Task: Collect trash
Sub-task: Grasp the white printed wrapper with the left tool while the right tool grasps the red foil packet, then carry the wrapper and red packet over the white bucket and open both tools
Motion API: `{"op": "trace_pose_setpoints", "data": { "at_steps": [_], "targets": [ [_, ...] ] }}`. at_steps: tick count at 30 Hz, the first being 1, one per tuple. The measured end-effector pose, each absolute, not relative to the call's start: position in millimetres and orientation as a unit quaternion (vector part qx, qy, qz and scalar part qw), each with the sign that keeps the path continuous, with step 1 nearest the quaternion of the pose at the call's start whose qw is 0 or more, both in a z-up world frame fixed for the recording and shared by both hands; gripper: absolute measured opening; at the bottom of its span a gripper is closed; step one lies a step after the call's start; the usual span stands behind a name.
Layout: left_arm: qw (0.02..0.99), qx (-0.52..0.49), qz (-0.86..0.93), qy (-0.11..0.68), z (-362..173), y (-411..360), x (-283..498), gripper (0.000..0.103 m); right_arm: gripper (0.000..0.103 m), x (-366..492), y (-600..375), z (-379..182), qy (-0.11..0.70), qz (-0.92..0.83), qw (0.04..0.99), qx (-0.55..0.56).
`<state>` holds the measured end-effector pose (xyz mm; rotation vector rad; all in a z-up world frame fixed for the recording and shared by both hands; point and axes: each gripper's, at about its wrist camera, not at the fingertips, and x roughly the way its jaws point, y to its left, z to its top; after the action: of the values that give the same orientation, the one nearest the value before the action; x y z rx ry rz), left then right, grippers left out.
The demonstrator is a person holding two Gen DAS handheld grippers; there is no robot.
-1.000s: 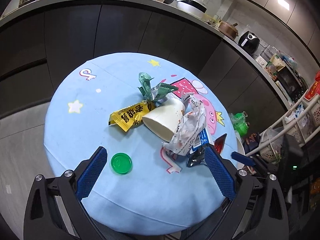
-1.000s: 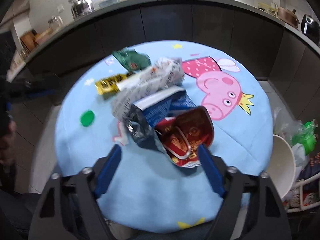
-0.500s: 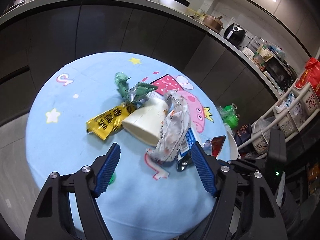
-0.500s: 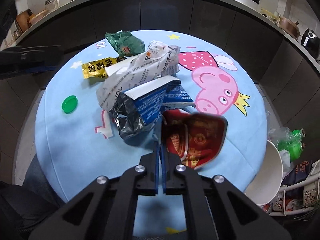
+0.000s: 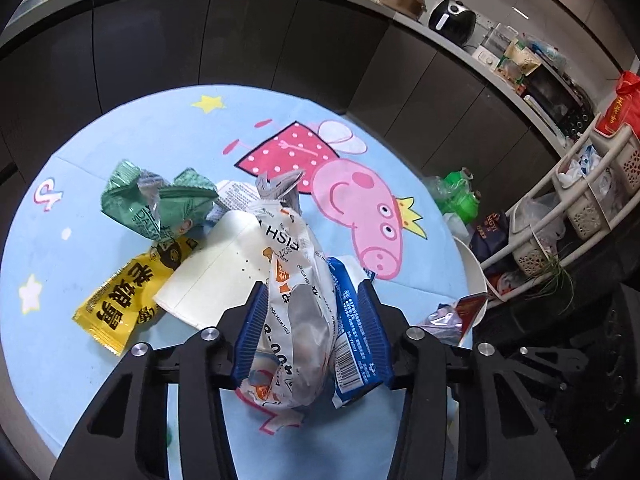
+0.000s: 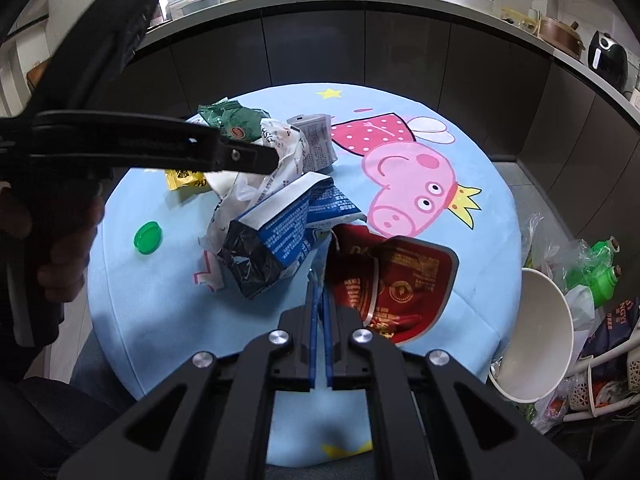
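Trash lies on a round blue cartoon tablecloth [image 5: 168,128]. My left gripper [image 5: 314,300] stands with its blue pads around a clear-and-white printed bag [image 5: 296,280] and a blue snack packet [image 5: 352,320], jaws partly closed against them. A white paper cup [image 5: 212,276], a yellow packet [image 5: 128,296] and a green wrapper [image 5: 156,204] lie to its left. My right gripper [image 6: 320,280] is shut on the edge of a red foil packet [image 6: 396,280], which hangs beside the blue packet [image 6: 284,232]. The left gripper body [image 6: 140,144] crosses the right wrist view.
A green bottle cap [image 6: 147,237] lies on the cloth at the left. A white bucket [image 6: 536,332] stands off the table's right edge, with green bottles and bags [image 6: 592,264] and a white basket rack [image 5: 580,200] beyond. Dark cabinets ring the far side.
My left gripper moved forward over the pile and narrowed around the white bag and blue packet. My right gripper, open a second ago, closed on the red packet and lifted it slightly.
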<state>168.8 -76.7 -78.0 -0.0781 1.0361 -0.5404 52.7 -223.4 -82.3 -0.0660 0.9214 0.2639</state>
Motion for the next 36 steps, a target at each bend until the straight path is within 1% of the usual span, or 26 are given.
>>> {"op": "trace_pose_setpoints", "data": {
  "at_steps": [3, 6, 7, 9, 12, 17, 18, 19, 21, 22, 26, 29, 36],
  "targets": [
    [0.827, -0.037, -0.25, 0.501, -86.0, -78.1, 174.2, 0.043, 0.005, 53.4, -226.5, -82.1, 0.441, 0.127, 0.888, -0.025],
    [0.822, -0.037, -0.25, 0.511, -92.2, -81.3, 175.9, 0.034, 0.005, 54.3, -228.3, -82.7, 0.441, 0.127, 0.888, -0.02],
    [0.821, -0.039, -0.249, 0.513, -93.5, -81.1, 175.5, 0.033, 0.005, 54.5, -228.6, -82.9, 0.441, 0.128, 0.888, -0.019],
    [0.821, -0.04, -0.244, 0.515, -95.6, -80.7, 177.6, 0.033, 0.005, 54.0, -229.1, -83.4, 0.439, 0.13, 0.889, -0.016],
    [0.819, -0.051, -0.236, 0.52, -97.7, -79.8, 179.1, 0.039, 0.005, 53.8, -230.5, -84.8, 0.439, 0.13, 0.889, -0.011],
    [0.806, -0.05, -0.243, 0.538, -109.4, -86.4, 180.2, 0.038, 0.005, 53.0, -234.7, -87.6, 0.438, 0.126, 0.89, -0.002],
    [0.803, -0.052, -0.242, 0.541, -112.2, -86.7, 181.1, 0.035, 0.005, 52.9, -235.6, -87.6, 0.438, 0.125, 0.89, -0.001],
    [0.8, -0.055, -0.243, 0.546, -115.4, -86.9, 181.8, 0.027, 0.005, 52.7, -236.1, -87.5, 0.438, 0.125, 0.89, 0.0],
    [0.797, -0.062, -0.245, 0.548, -117.2, -86.1, 180.9, 0.023, 0.005, 51.7, -237.3, -86.2, 0.437, 0.127, 0.891, 0.001],
    [0.798, -0.061, -0.245, 0.548, -116.3, -85.8, 180.3, 0.017, 0.005, 51.0, -237.9, -85.2, 0.436, 0.127, 0.891, 0.003],
    [0.806, -0.064, -0.247, 0.534, -102.2, -80.9, 175.7, 0.014, 0.005, 50.0, -241.0, -81.0, 0.43, 0.13, 0.893, 0.01],
    [0.817, -0.069, -0.249, 0.516, -84.6, -73.7, 172.6, 0.012, 0.005, 48.9, -245.7, -74.2, 0.422, 0.137, 0.896, 0.031],
    [0.838, -0.086, -0.264, 0.47, -35.1, -63.4, 162.7, 0.012, 0.005, 41.6, -258.4, -47.0, 0.386, 0.14, 0.91, 0.055]
  ]
}}
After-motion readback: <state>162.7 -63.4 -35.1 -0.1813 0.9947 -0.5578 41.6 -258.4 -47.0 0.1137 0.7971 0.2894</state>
